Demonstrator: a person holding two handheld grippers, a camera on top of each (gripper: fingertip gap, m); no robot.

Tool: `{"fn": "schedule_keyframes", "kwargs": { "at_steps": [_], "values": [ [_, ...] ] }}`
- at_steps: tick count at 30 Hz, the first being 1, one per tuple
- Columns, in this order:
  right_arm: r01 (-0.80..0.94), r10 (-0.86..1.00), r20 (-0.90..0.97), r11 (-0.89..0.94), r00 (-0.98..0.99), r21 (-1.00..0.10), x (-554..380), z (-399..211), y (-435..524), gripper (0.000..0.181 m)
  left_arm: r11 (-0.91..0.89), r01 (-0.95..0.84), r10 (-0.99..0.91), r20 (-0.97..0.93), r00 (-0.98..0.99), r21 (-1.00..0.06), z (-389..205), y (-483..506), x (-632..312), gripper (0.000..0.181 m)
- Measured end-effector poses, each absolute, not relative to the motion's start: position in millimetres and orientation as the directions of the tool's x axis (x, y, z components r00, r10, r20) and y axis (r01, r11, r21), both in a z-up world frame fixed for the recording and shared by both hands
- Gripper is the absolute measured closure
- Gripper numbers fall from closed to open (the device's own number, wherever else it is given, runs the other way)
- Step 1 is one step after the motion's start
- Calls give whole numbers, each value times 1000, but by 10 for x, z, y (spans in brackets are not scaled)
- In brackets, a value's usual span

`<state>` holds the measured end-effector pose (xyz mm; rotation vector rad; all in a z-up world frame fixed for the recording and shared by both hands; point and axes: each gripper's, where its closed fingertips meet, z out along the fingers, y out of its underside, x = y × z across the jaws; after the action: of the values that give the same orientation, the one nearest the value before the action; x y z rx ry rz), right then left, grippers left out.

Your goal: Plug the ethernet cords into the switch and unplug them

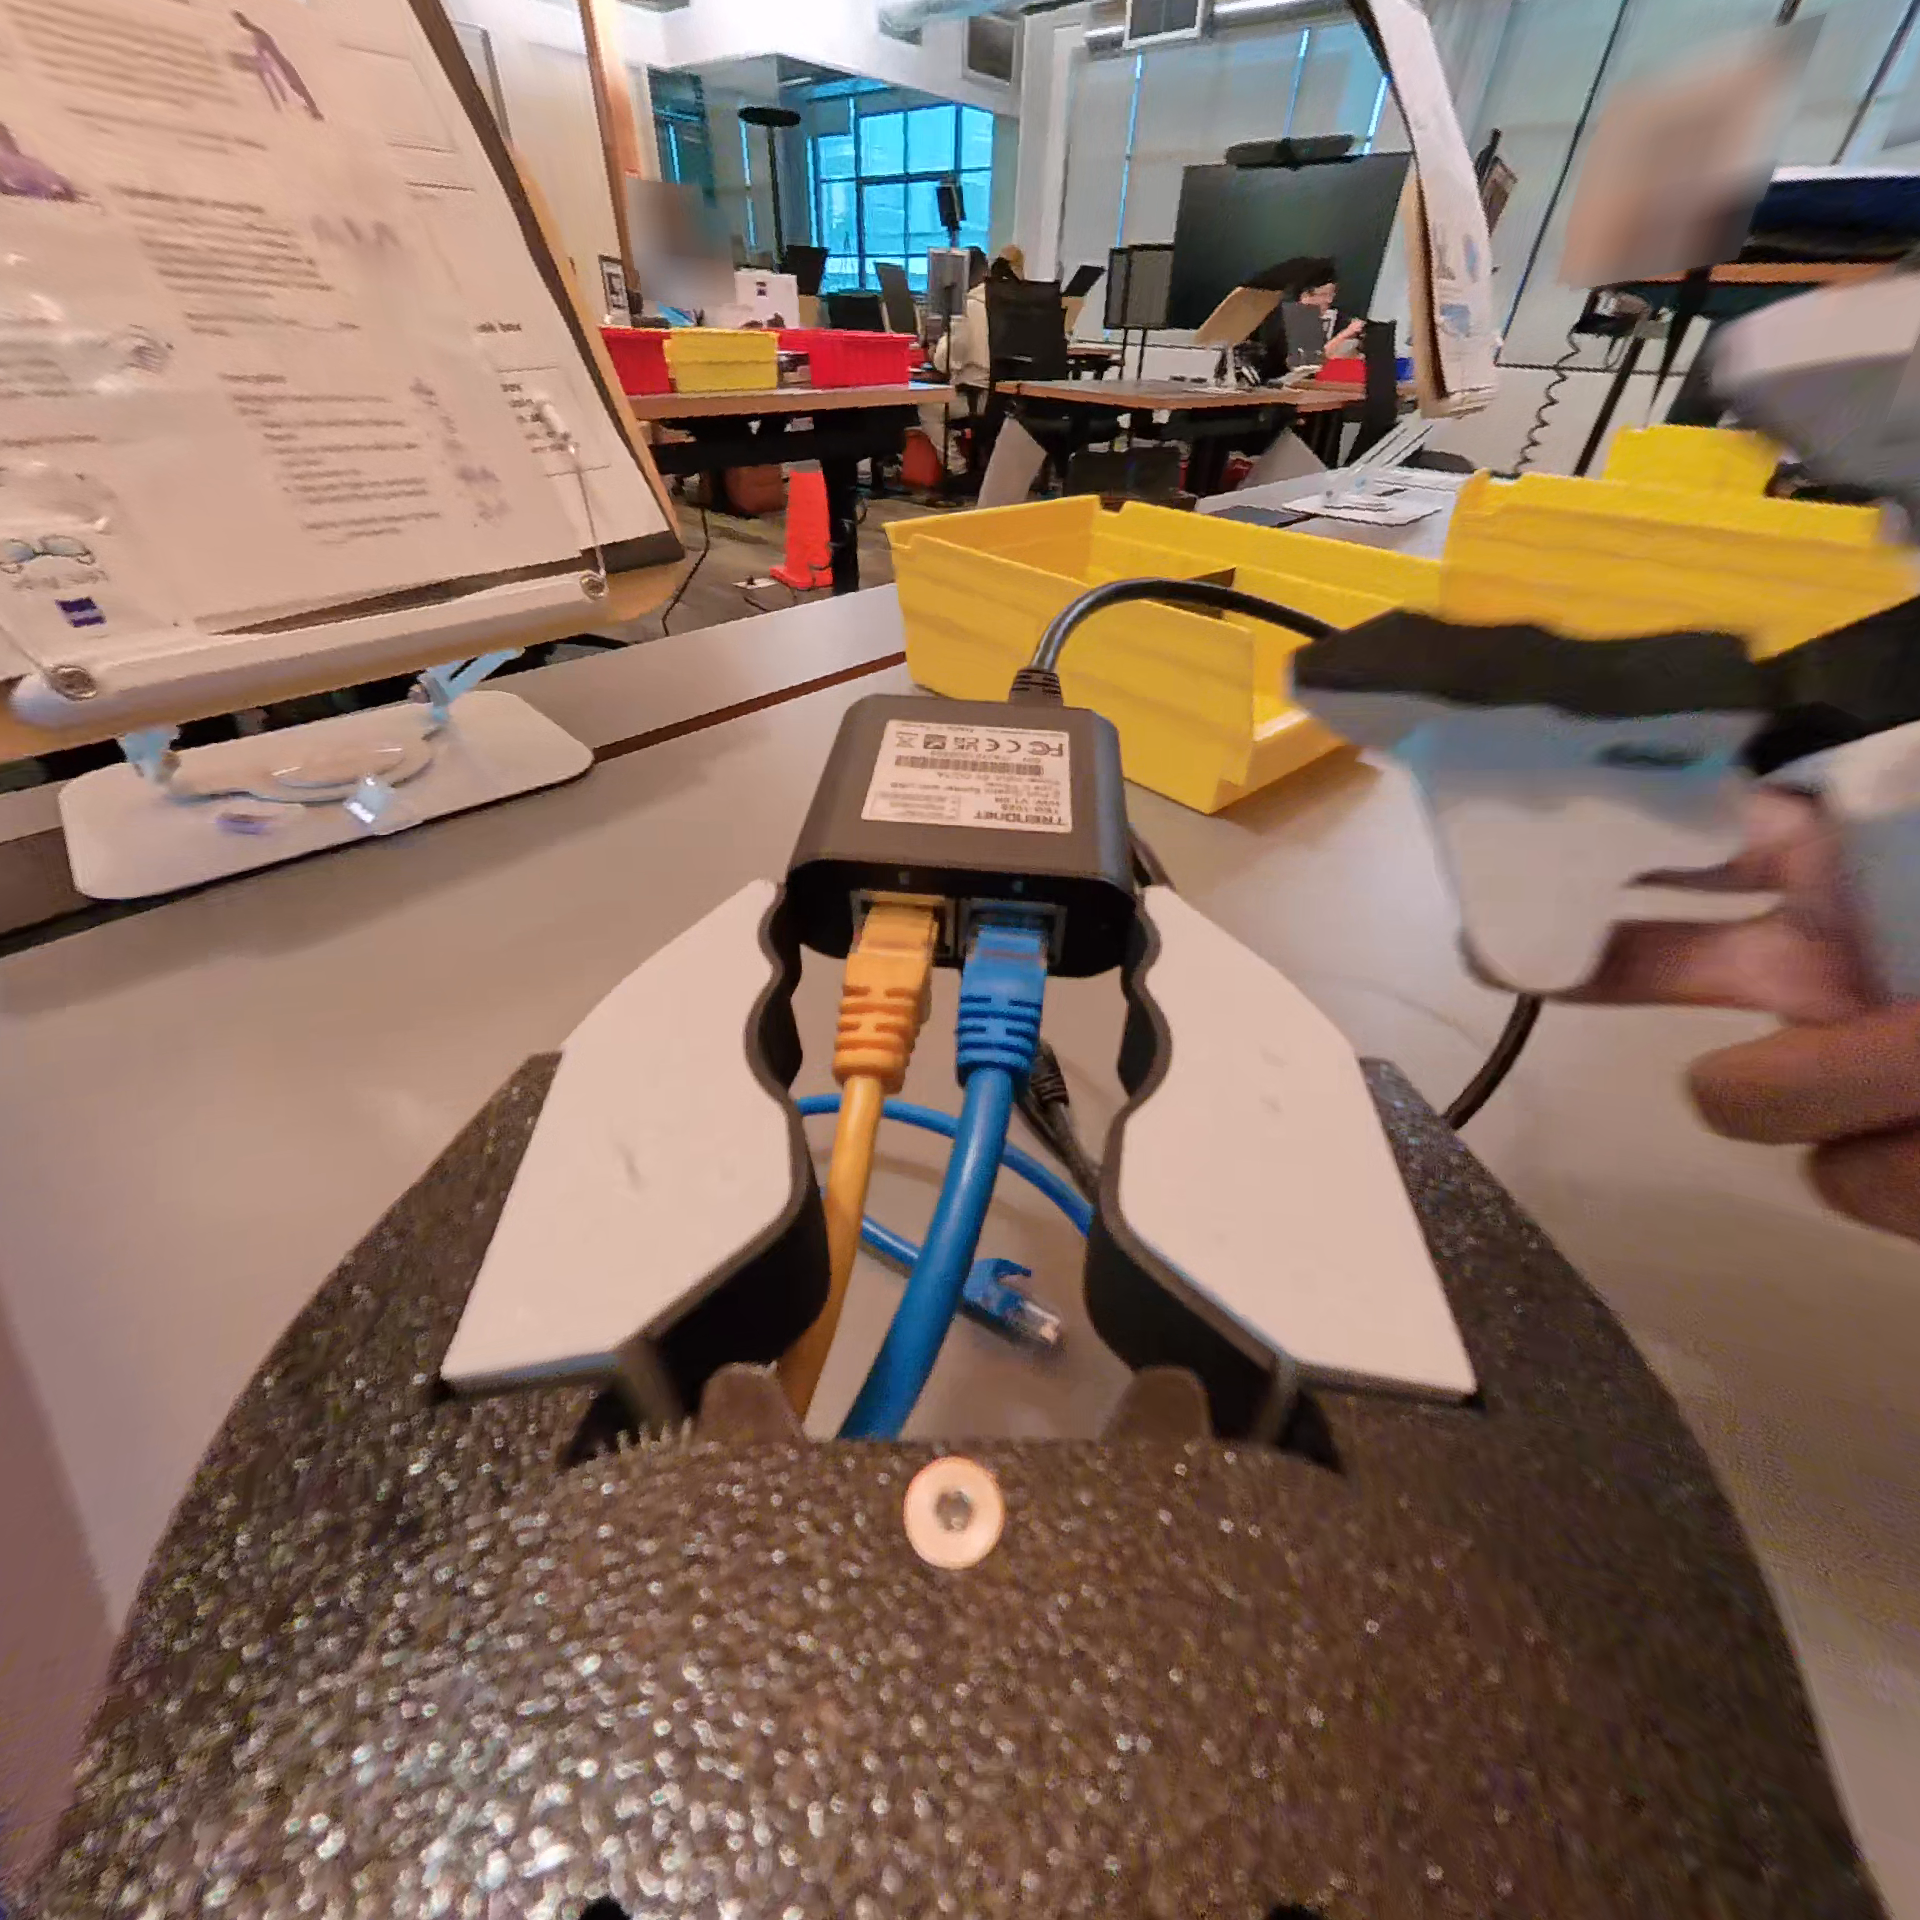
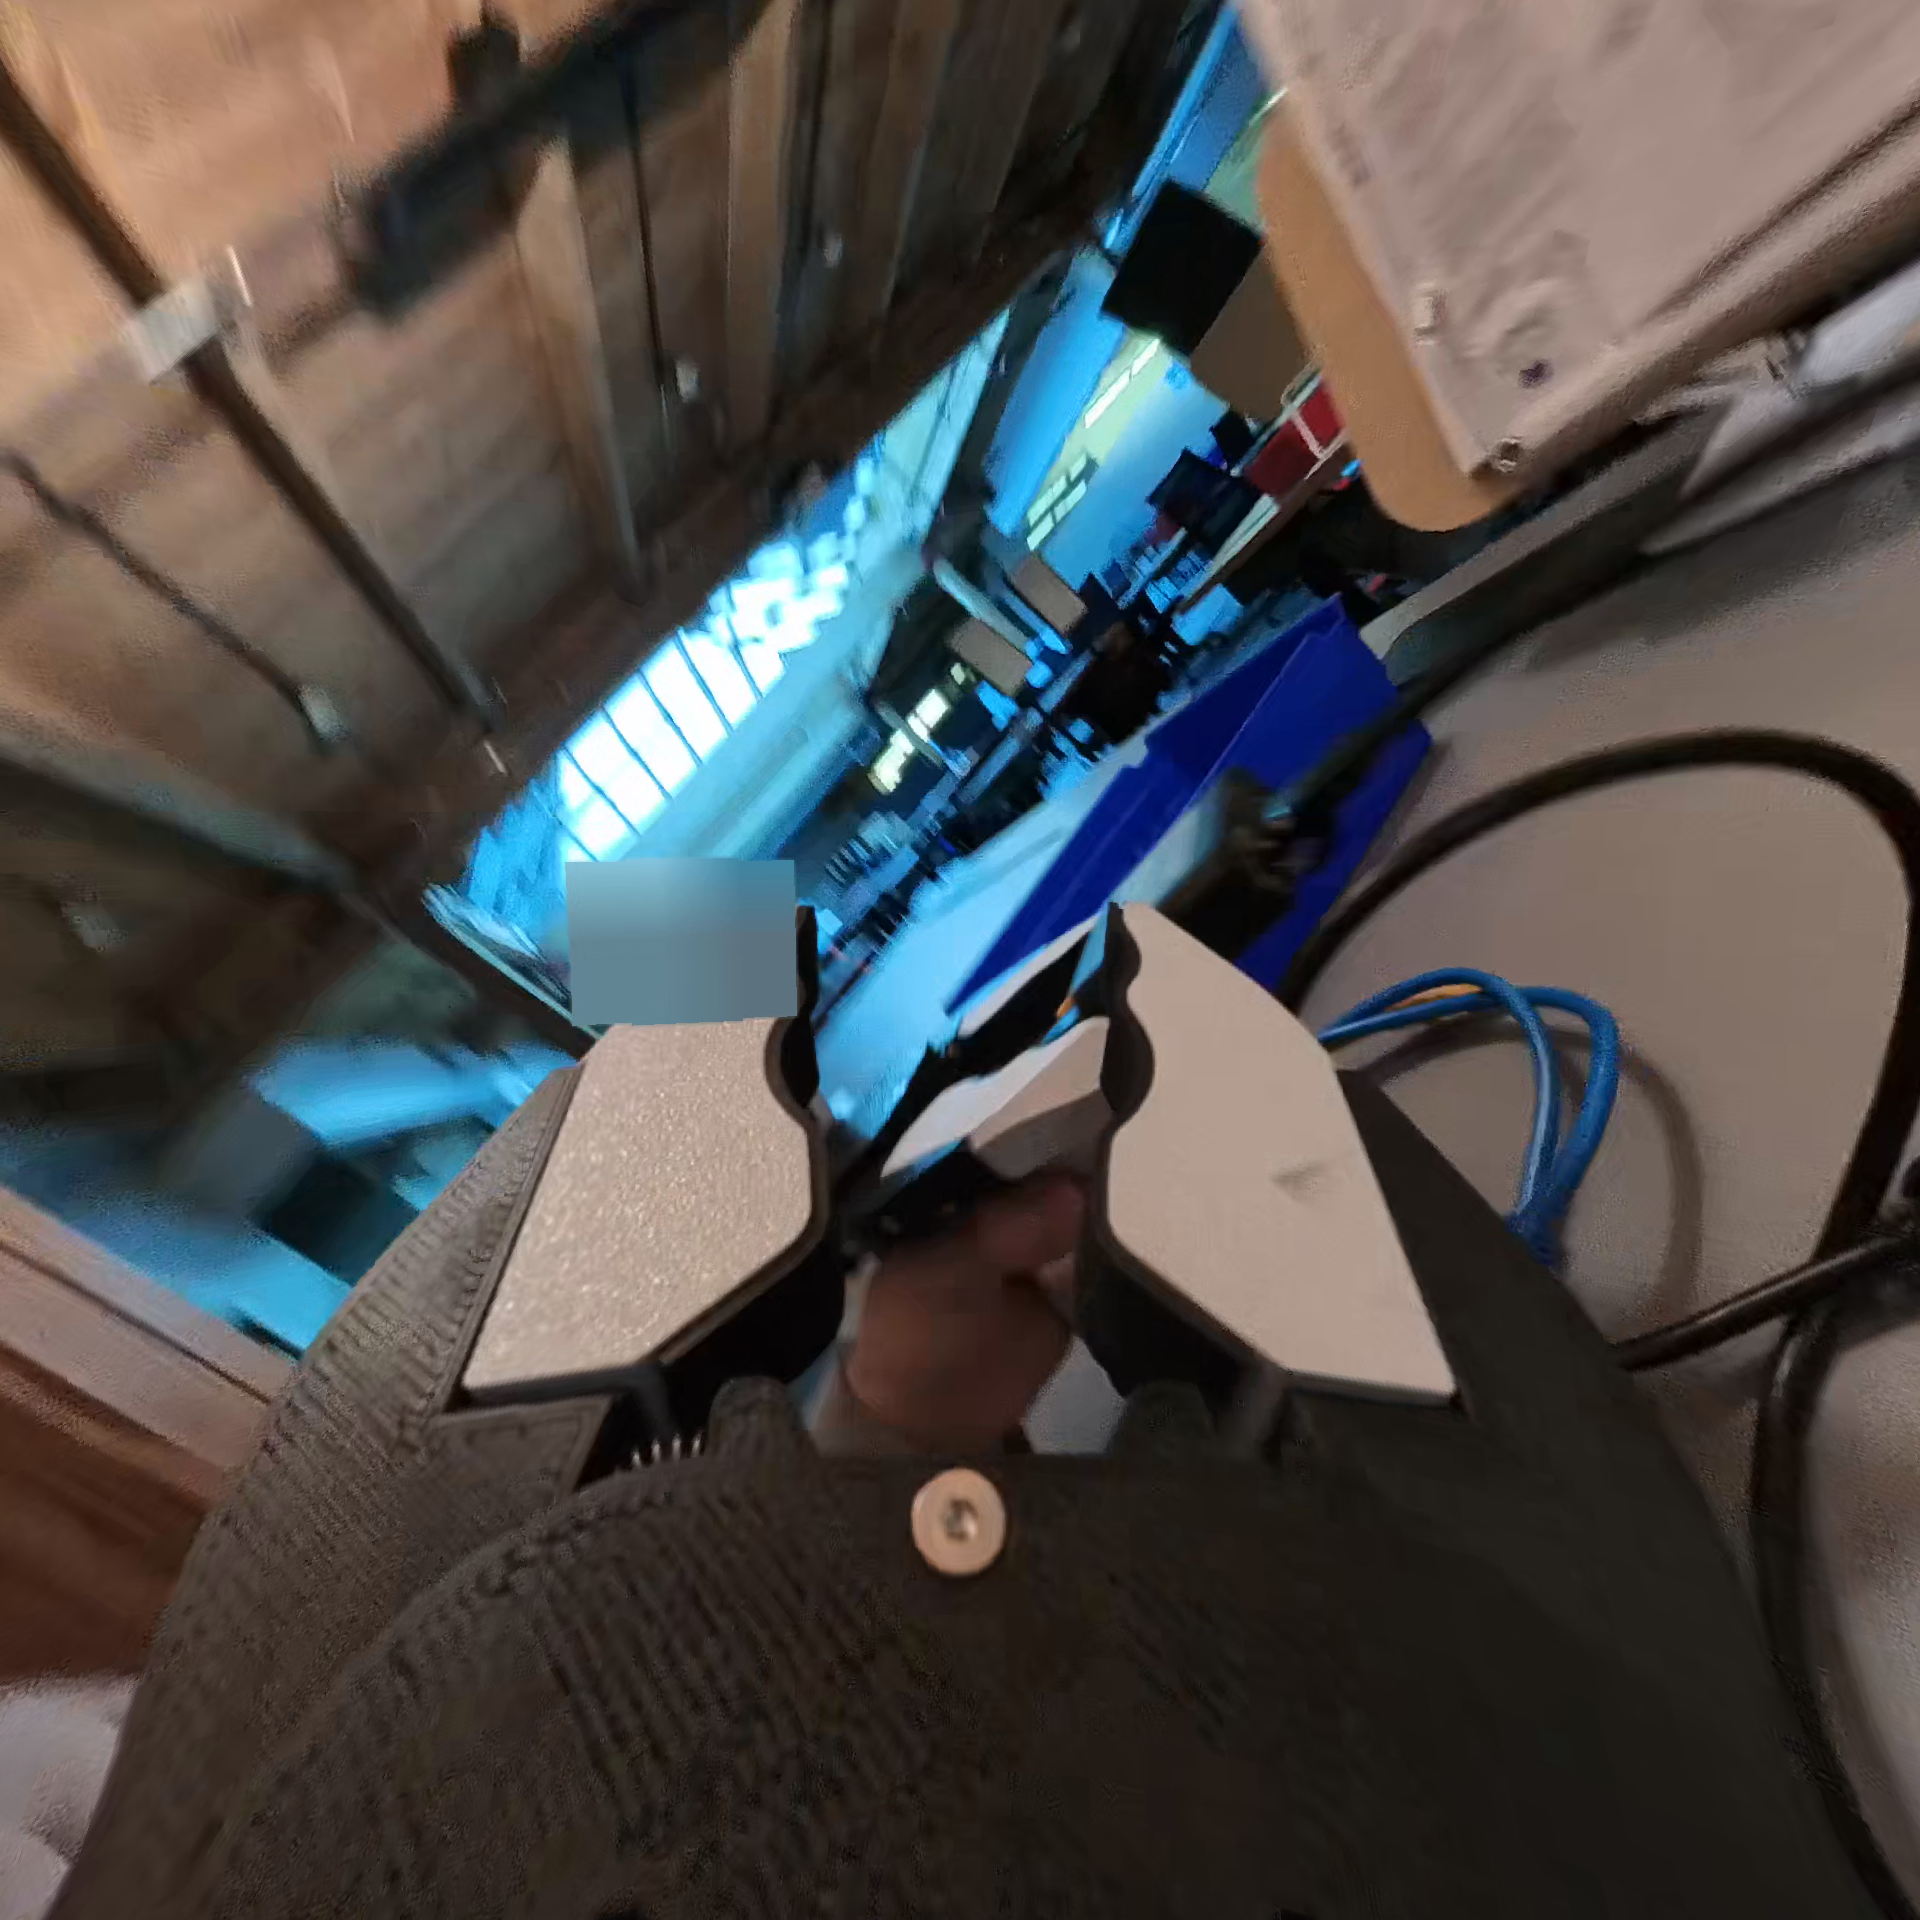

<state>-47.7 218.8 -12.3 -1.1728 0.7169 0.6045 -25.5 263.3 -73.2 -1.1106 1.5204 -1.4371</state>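
Note:
The black switch [image 1: 956, 821] lies on the grey table [image 1: 364, 1039], label up, its ports facing me. My left gripper [image 1: 956, 925] is shut on the switch, with its fingertips on the two sides at the port end. A yellow ethernet cord [image 1: 883, 997] sits in the left port and a blue ethernet cord [image 1: 997, 1008] in the right port. The blue cord's loose far plug [image 1: 1013, 1299] lies on the table between the fingers. My right gripper [image 2: 956, 966] is open and empty, tilted, up off the table. It shows blurred at the right in the left wrist view [image 1: 1538, 707].
Yellow bins [image 1: 1091, 623] stand behind the switch. A tilted document stand [image 1: 312, 416] is at the back left. A black power cable [image 2: 1662, 748] and a blue cord coil [image 2: 1558, 1091] lie on the table [image 2: 1714, 935], beside a blue bin [image 2: 1247, 790]. A hand [image 1: 1818, 1101] holds the right gripper.

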Motion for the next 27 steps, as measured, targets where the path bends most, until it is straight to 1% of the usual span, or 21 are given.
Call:
{"fn": "schedule_keyframes", "kwargs": {
  "at_steps": [1, 2, 4, 6, 7, 10, 13, 16, 19, 21, 24, 27],
  "values": [
    [-799, 90, -820, 309, 565, -516, -361, -171, 2155, 129, -23, -87, -935, 52, -351, -996, -710, 2607, -267, 122],
    [-828, 102, -847, 299, 522, -474, -293, -260, 2145, 134, -44, -81, -927, 71, -368, -996, -685, 2577, -282, 122],
    [-854, 80, -873, 265, 482, -447, -247, -444, 2121, 137, -98, -87, -907, 125, -402, -991, -649, 2519, -305, 122],
    [-855, 103, -885, 330, 454, -401, -201, -447, 2026, 141, -116, -87, -887, 143, -439, -989, -626, 2456, -328, 122],
    [-854, 100, -888, 342, 448, -393, -191, -456, 1996, 144, -109, -83, -883, 135, -450, -991, -620, 2431, -337, 122],
    [-865, 104, -895, 326, 434, -381, -197, -430, 1939, 134, -133, -84, -858, 158, -489, -987, -583, 2352, -363, 122],
    [-855, 135, -881, 345, 453, -387, -190, -306, 1888, 131, -133, -91, -843, 161, -513, -987, -580, 2287, -372, 122],
    [-867, 214, -876, 366, 433, -339, -213, -155, 1809, 133, -104, -98, -848, 140, -511, -990, -624, 2253, -352, 122],
    [-839, 169, -860, 372, 483, -398, -229, -118, 1781, 133, -86, -110, -863, 129, -488, -990, -674, 2279, -321, 122],
    [-829, 118, -866, 375, 486, -414, -170, -197, 1801, 132, -71, -96, -860, 109, -498, -993, -660, 2277, -323, 122],
    [-864, 165, -889, 366, 427, -347, -126, -287, 1834, 134, -73, -80, -849, 104, -517, -994, -622, 2253, -323, 122],
    [-863, 159, -892, 371, 423, -343, -109, -370, 1845, 138, -35, -63, -852, 63, -520, -997, -638, 2226, -308, 122]
  ]
}}
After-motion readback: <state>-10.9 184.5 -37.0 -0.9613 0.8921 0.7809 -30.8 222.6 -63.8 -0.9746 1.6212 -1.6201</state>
